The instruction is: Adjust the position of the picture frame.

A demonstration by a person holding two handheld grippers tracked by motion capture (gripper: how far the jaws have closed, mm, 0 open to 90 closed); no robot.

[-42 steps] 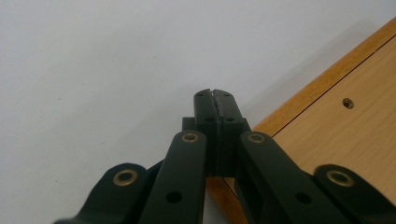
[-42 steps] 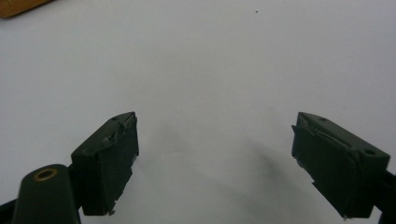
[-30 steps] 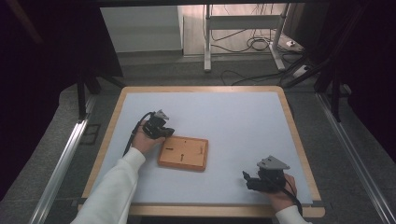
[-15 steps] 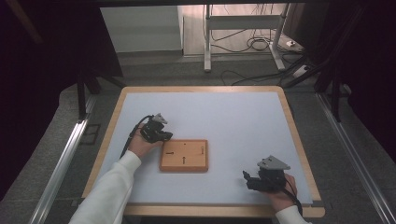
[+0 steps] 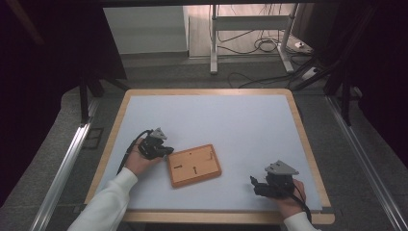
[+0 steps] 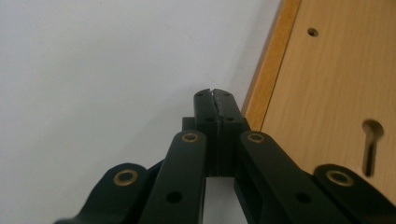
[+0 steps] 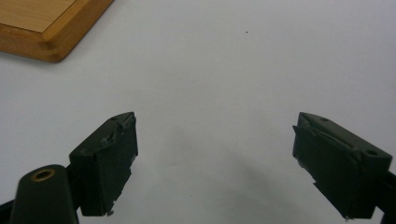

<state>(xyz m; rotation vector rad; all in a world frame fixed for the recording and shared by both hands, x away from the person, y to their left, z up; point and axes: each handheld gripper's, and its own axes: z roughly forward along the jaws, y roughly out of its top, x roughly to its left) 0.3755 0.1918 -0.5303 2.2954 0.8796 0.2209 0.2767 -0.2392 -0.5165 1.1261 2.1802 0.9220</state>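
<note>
A flat wooden board (image 5: 194, 166) with small slots and holes lies near the middle of the white table top (image 5: 216, 120). My left gripper (image 5: 166, 151) is shut with nothing between its jaws, and its tip sits right at the board's left edge. In the left gripper view the closed jaws (image 6: 215, 95) point at the white surface beside the wooden board (image 6: 336, 74). My right gripper (image 5: 252, 185) rests low at the front right of the table, open and empty. The right gripper view has its gripper (image 7: 215, 140) wide apart over bare white surface, the wooden board's corner (image 7: 46, 28) at top left.
The table has a raised wooden rim (image 5: 308, 144). Beyond it stand a metal-legged stand (image 5: 250, 24) and cables (image 5: 269, 45) on the floor. Metal rails (image 5: 67, 163) run along both sides of the table.
My left gripper has slid down-left toward the front along the board's left edge. The board has turned a little counter-clockwise. The right gripper has stayed put.
</note>
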